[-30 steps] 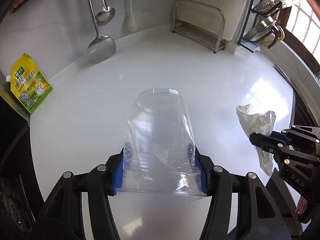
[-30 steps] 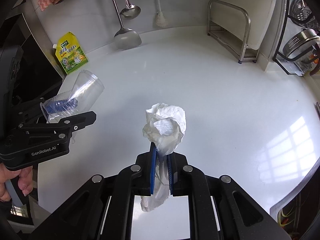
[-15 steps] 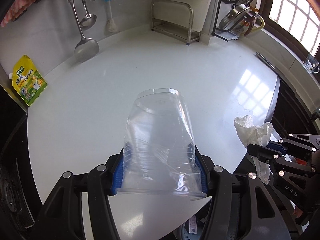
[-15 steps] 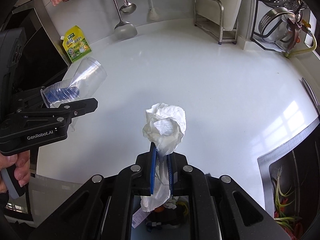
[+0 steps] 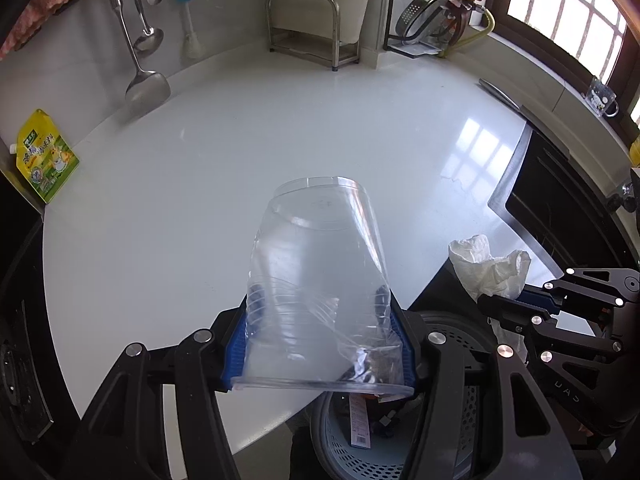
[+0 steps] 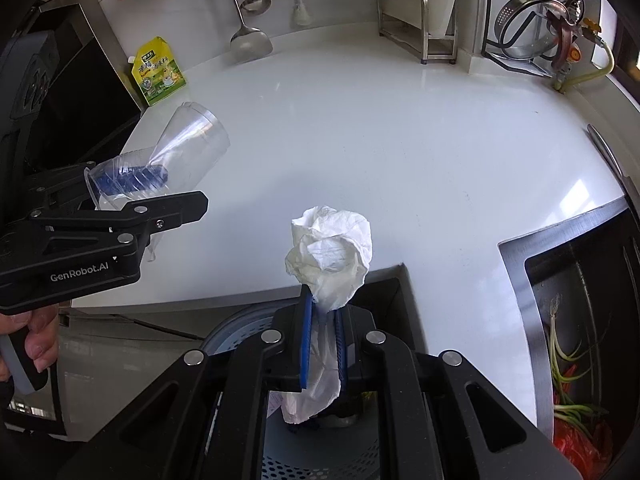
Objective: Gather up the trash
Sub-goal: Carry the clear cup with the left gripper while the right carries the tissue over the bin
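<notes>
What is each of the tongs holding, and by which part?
Left tongs: clear cup, gripped near its crushed rim end. Right tongs: crumpled tissue, pinched around its lower middle.

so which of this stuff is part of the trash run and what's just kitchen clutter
Part of the job:
- clear plastic cup, held in the left gripper
- crumpled tissue, held in the right gripper
- perforated bin below the counter edge, already holding some rubbish

Just lying about:
- yellow pouch
- hanging ladle
- metal rack
- glass mug on the sill
</notes>
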Demonstrator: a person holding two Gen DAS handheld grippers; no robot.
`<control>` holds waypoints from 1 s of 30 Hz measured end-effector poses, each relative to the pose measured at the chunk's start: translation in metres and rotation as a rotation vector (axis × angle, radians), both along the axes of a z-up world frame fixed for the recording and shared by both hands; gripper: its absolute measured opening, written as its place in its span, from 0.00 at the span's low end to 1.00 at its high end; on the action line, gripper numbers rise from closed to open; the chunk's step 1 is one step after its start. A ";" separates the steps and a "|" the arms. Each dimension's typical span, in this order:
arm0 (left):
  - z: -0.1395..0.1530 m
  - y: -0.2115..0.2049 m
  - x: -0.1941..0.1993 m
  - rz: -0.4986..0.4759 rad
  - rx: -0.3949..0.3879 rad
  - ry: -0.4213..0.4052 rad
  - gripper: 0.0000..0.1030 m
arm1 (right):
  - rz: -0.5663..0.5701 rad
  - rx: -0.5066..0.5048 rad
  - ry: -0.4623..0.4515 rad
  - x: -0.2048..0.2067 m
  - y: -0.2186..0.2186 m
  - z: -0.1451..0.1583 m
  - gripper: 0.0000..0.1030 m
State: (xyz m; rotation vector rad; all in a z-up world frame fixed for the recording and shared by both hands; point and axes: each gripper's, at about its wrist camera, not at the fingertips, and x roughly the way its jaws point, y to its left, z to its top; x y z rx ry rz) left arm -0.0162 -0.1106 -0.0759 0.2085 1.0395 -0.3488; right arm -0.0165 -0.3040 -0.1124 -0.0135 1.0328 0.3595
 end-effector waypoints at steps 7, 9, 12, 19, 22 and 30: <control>-0.005 -0.010 -0.019 -0.023 -0.001 0.009 0.55 | -0.014 0.004 0.020 -0.022 -0.009 -0.009 0.10; -0.007 -0.014 -0.024 -0.031 -0.001 0.014 0.55 | -0.016 0.002 0.023 -0.028 -0.010 -0.011 0.10; -0.011 -0.019 -0.031 -0.043 -0.001 0.022 0.55 | -0.021 0.000 0.030 -0.035 -0.013 -0.014 0.10; -0.019 -0.028 -0.045 -0.067 0.005 0.040 0.55 | -0.027 0.003 0.051 -0.048 -0.019 -0.021 0.10; -0.022 -0.033 -0.050 -0.077 0.010 0.047 0.55 | -0.030 0.004 0.059 -0.052 -0.021 -0.024 0.10; -0.030 -0.042 -0.059 -0.104 0.021 0.060 0.55 | -0.030 0.001 0.083 -0.064 -0.022 -0.034 0.10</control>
